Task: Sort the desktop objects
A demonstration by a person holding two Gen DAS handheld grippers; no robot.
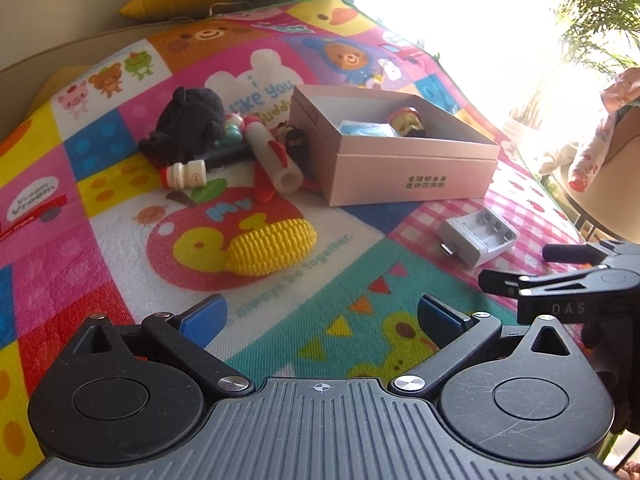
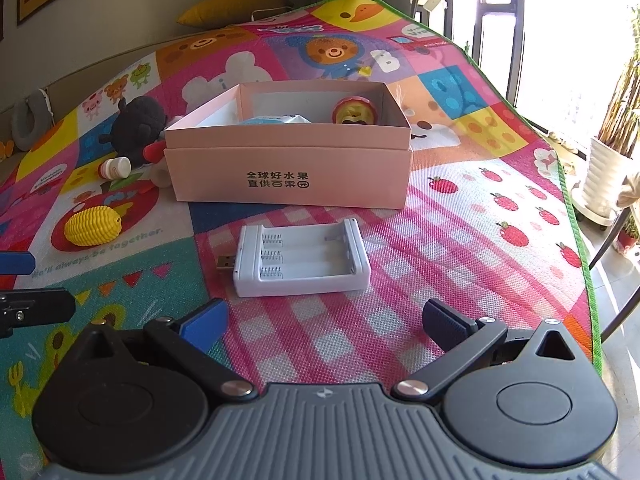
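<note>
A pink box (image 2: 288,176) is sitting open near the middle of a bright cartoon play mat (image 2: 460,240), already holding a blue-and-white packet (image 2: 276,120) and a small red-and-yellow figurine (image 2: 354,111); judging by that, the sorting is only partly done. Just in front of the box, a white battery charger (image 2: 302,260) is lying empty on the mat. To the left of the box, a yellow corn toy (image 1: 270,248), a black plush toy (image 1: 188,124), a white tube (image 1: 276,160) and a small white bottle (image 1: 186,174) are still waiting outside it, the last three heaped together. The left tool (image 1: 322,320) is standing wide with nothing between its blue pads, well short of the box. The right tool (image 2: 324,322) is likewise gaping empty, just short of the charger.
</note>
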